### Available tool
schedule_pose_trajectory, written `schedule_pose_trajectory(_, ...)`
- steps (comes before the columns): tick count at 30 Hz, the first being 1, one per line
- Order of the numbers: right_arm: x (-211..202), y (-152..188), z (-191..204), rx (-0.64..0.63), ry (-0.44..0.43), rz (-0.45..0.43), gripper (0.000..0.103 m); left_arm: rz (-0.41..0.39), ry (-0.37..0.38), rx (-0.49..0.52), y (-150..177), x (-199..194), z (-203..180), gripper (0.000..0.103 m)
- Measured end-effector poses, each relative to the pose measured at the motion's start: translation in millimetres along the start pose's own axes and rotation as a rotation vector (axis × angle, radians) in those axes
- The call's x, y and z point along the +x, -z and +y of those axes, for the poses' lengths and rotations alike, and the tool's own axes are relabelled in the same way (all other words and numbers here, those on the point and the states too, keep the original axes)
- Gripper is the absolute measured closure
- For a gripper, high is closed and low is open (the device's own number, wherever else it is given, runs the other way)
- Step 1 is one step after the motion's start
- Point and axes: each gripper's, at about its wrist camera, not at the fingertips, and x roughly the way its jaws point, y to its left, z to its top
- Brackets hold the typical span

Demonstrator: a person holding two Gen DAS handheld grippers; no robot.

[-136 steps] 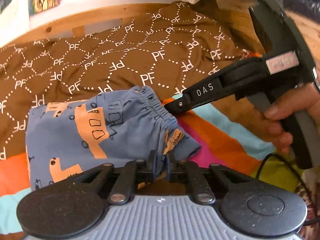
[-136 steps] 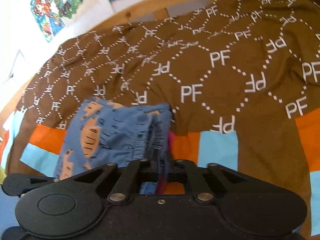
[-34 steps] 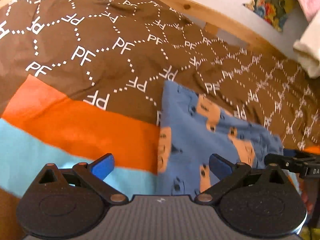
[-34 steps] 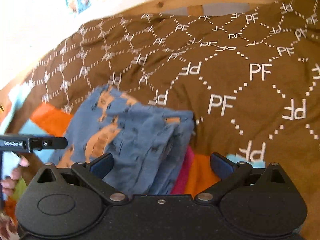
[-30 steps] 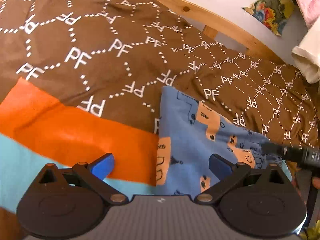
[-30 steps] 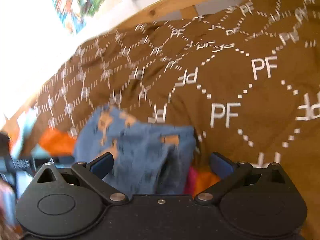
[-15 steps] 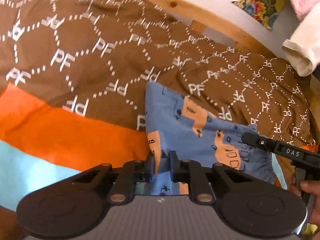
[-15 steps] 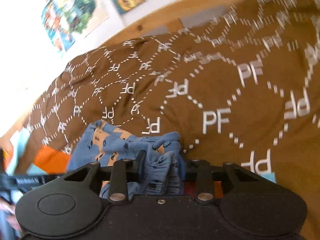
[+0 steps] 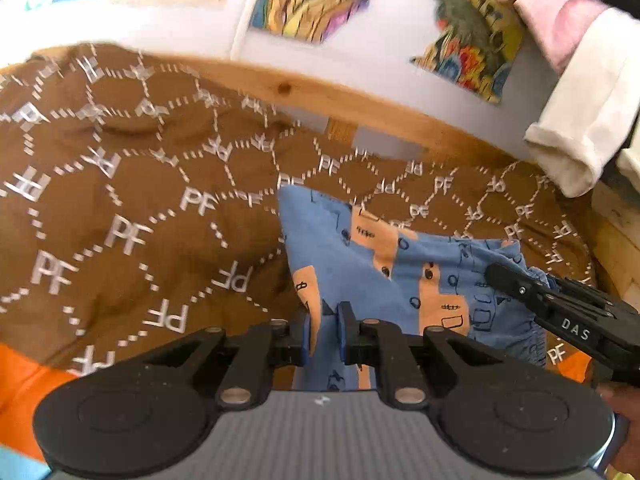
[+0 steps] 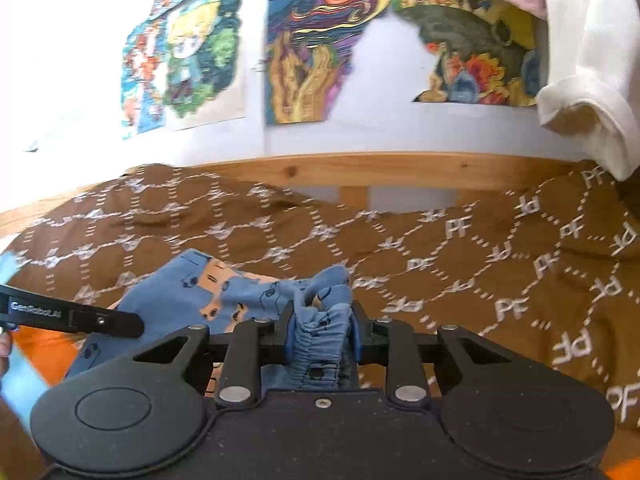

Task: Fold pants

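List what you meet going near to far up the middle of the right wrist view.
Right gripper clamped on bunched pants → brown blanket → wooden rail → white wall → drawing.

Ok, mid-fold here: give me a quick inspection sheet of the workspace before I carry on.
Surface: brown PF-print blanket over an orange and light-blue striped cover, on a bed with a wooden rail.
Job's things: blue pants with orange print, partly folded, held at two places.
Clutter: nothing seen on the blanket.
Grippers: left gripper shut on a thin edge of the pants; right gripper shut on the gathered waistband.
Cables: nothing seen.
Surroundings: white wall with colourful drawings; white garment and pink garment hanging at the right.
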Motion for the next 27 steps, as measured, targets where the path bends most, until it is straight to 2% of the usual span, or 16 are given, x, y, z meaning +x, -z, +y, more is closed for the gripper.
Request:
schedule_pose_trajectory(2, 20, 3, -9, 0.008, 0.039, 0.042, 0.063, 0.064, -0.045, -0.007, 2, 20, 3, 0.083)
schedule_pose_trajectory(4, 40, 15, -18, 0.038, 0.078, 0.103, 0.052, 0.126, -0.129, 0.002, 7, 33, 5, 0.062)
schedule_pose_trajectory(5, 44, 21, -23, 0.057, 0.088, 0.126, 0.046, 0.131, -0.156, -0.004, 11, 32, 6, 0.032)
schedule_pose_trajectory(6, 44, 27, -27, 0.079, 0.093, 0.125, 0.030, 0.119, -0.179, -0.015, 14, 27, 7, 0.010)
schedule_pose_trajectory(7, 41, 31, -29, 0.092, 0.102, 0.119, 0.021, 0.094, -0.195, -0.023, 18, 21, 9, 0.006)
schedule_pose_trajectory(8, 39, 33, -29, 0.090, 0.107, 0.117, 0.010, 0.069, -0.204, -0.023, 22, 14, 9, 0.004)
schedule_pose_trajectory(11, 28, 36, -26, 0.057, 0.135, 0.098, 0.001, 0.090, -0.246, 0.003, 30, 5, 6, 0.003)
schedule_pose_trajectory(15, 8, 32, -19, 0.065, 0.194, 0.081, 0.001, 0.096, -0.304, -0.001, 39, -14, -1, 0.000)
schedule_pose_trajectory(20, -27, 28, -1, 0.062, 0.197, 0.080, 0.001, 0.078, -0.299, 0.036, 51, -43, -14, 0.000)
schedule_pose_trajectory(24, -59, 37, 18, 0.070, 0.211, 0.124, 0.001, 0.080, -0.285, 0.080, 69, -65, -22, 0.000)
schedule_pose_trajectory(27, -80, 45, 31, 0.070, 0.188, 0.162, 0.001, 0.077, -0.266, 0.107, 83, -79, -26, 0.000)
